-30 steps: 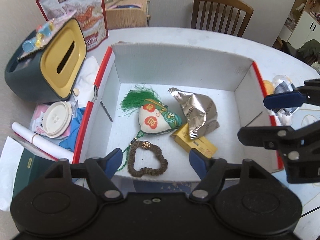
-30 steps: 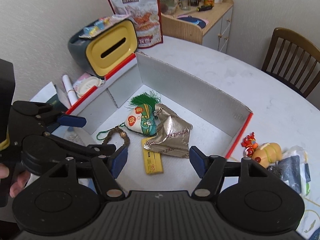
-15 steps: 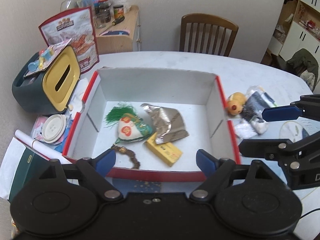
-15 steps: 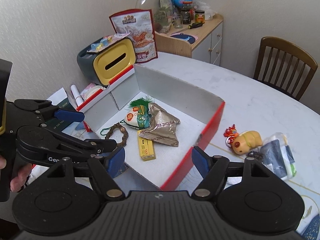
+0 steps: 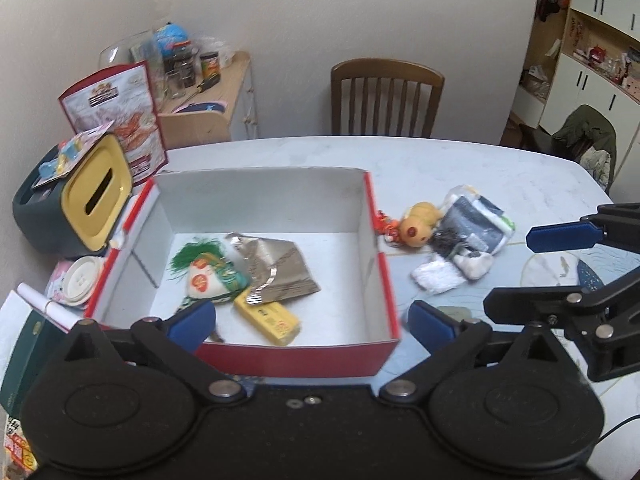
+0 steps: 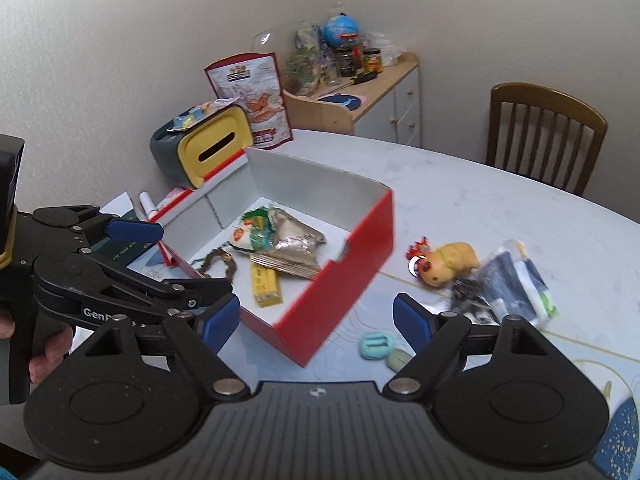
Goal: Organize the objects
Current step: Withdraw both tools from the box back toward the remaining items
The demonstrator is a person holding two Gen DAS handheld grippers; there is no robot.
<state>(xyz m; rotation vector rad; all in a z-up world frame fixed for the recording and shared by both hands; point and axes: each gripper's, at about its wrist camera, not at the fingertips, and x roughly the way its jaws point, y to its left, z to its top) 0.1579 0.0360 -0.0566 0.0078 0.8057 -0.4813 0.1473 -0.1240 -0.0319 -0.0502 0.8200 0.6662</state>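
Both sets of jaws stand wide apart and hold nothing. We see our left gripper (image 5: 310, 322) hovering over the near red wall of the open box (image 5: 296, 354), one blue pad above the box floor and the other just outside the right corner. Our right gripper (image 6: 316, 322) hangs above the desk (image 6: 480, 200) beside the box's nearest corner, and from the left view it (image 5: 560, 264) sits well off to the right over bare desk.

Inside the box we find a green-tasselled sachet (image 5: 208, 278), a crumpled silver foil packet (image 5: 276, 272) lying partly over it, a yellow packet (image 5: 267, 318) touching the foil's near edge, and a brown bead bracelet (image 6: 218, 262) at the near left, mostly hidden by the left pad in the left view.

Outside, on the desk to the box's right, lie a yellow plush toy (image 5: 418, 224) with a red trim, a dark packet (image 5: 472, 226) just beside it, and a white fluffy piece (image 5: 436, 280) nearer to us. A small teal item (image 6: 376, 346) and a pale oval one (image 6: 398, 360) rest near the right gripper's pads, blurred.

To the box's left stands a dark tissue holder with a yellow face (image 5: 94, 200), touching the box's side.
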